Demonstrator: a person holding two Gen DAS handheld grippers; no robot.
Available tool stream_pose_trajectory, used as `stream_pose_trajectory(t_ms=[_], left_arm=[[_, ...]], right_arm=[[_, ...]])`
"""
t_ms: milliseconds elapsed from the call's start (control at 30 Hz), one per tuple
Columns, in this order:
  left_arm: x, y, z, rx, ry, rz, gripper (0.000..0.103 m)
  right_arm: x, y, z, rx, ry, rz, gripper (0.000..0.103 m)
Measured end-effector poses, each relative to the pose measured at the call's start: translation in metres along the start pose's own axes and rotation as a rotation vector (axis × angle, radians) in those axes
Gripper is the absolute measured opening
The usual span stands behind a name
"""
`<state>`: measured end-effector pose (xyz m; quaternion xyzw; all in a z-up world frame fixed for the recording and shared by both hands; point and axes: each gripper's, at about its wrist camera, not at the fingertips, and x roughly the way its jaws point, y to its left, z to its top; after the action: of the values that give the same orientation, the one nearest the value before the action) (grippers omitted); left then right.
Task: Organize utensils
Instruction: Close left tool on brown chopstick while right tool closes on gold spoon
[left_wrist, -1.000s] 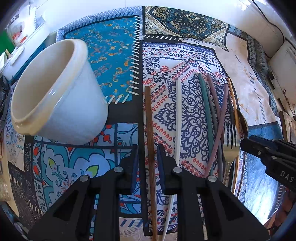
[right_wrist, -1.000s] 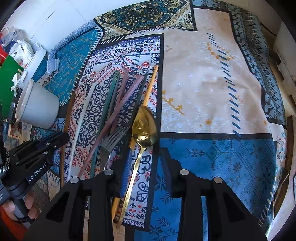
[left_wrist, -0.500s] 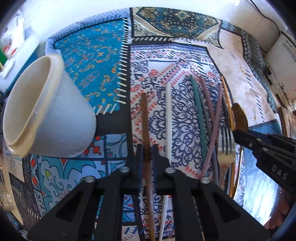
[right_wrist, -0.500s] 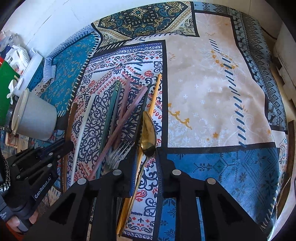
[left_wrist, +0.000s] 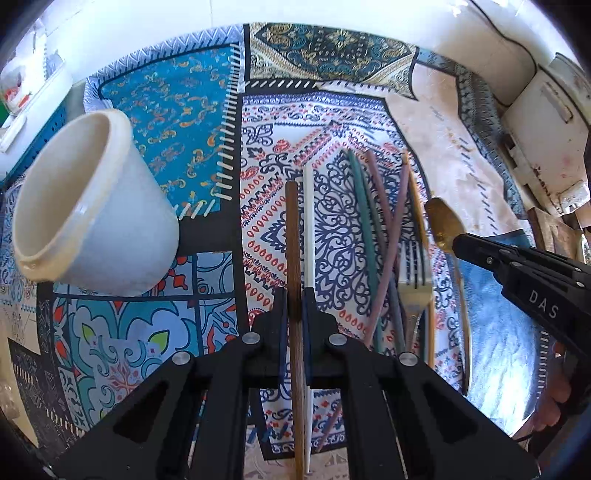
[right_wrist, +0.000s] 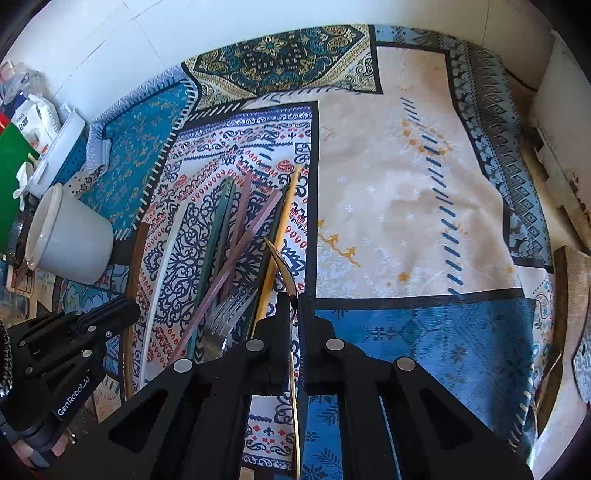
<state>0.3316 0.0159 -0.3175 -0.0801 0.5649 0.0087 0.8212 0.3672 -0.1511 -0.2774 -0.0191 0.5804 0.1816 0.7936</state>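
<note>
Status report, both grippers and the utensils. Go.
Left gripper shut on brown chopstick. Right gripper shut on gold spoon, jaws just closed. White cup unobstructed.

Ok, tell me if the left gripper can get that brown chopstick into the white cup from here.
Probably yes. The left gripper is shut on the brown chopstick, and the white cup stands open-mouthed just to its left with only bare tablecloth between them.

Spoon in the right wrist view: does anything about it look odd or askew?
Yes. The gold spoon is turned on its edge, bowl seen side-on, handle pinched in the shut right gripper, whose jaws have just been closing. The fork and chopsticks beside it lie flat, some crossed.
</note>
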Motion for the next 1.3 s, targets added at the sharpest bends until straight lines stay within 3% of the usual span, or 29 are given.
stream_pose_trajectory(t_ms=[267,500,667,900,967,1033,1300], left_arm=[[-0.028,0.001,-0.003,-0.014,-0.062,-0.024,0.005],[-0.053,0.008,-0.006,-0.044,-0.111,-0.039,0.005],[-0.070,0.012,-0.011,-0.067,-0.146,-0.045,0.005],[-0.093,0.017,-0.019,-0.100,-0.199,-0.041,0.005],[-0.098,0.018,-0.021,-0.108,-0.216,-0.034,0.005],[-0.103,0.019,-0.022,-0.118,-0.229,-0.031,0.005],[-0.115,0.028,-0.025,-0.158,-0.266,-0.011,0.005]], right_arm=[[-0.027,-0.005,-0.002,-0.001,-0.066,0.005,0.003],[-0.032,-0.014,-0.007,0.012,-0.048,0.023,0.004],[-0.018,-0.024,-0.011,0.026,0.018,0.036,0.024],[0.009,-0.024,-0.003,0.022,0.050,-0.016,0.026],[0.013,-0.021,0.000,0.013,0.045,-0.035,0.030],[0.014,-0.018,0.002,-0.003,0.031,-0.048,0.043],[0.027,-0.003,0.007,-0.069,-0.063,-0.166,0.043]])
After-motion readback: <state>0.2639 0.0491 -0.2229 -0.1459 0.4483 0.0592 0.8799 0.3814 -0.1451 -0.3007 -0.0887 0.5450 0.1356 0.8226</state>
